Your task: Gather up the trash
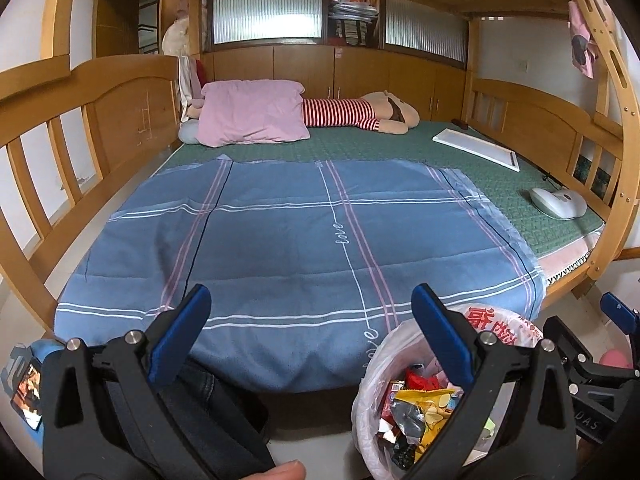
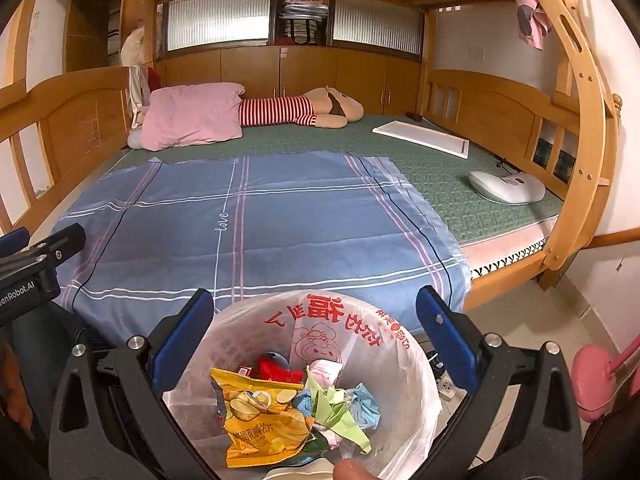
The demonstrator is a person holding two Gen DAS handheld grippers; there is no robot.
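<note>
Nearest my right gripper [image 2: 314,336] is the bin [image 2: 404,364], lined with a white printed bag, standing on the floor just off the foot of the bed [image 2: 256,220]. My right jaws stand wide apart directly above the bin's mouth and hold nothing. Inside the bin lie a yellow chip packet [image 2: 260,420], green and blue crumpled paper [image 2: 340,412] and a red wrapper [image 2: 276,370].

My left gripper [image 1: 310,334] is left of the bin, near the blanket's [image 1: 280,232] near edge, jaws likewise spread and empty.

Judgement: the trash appears to be in the bin already. I see no loose litter on the blanket or on the green mat [image 1: 500,184] beyond the bin.

To do this step well, I would keep the right jaws clear of the bag's rim so the liner is not dragged out, then scan the bed's far corners and the floor beside the bin before calling it done.
</note>
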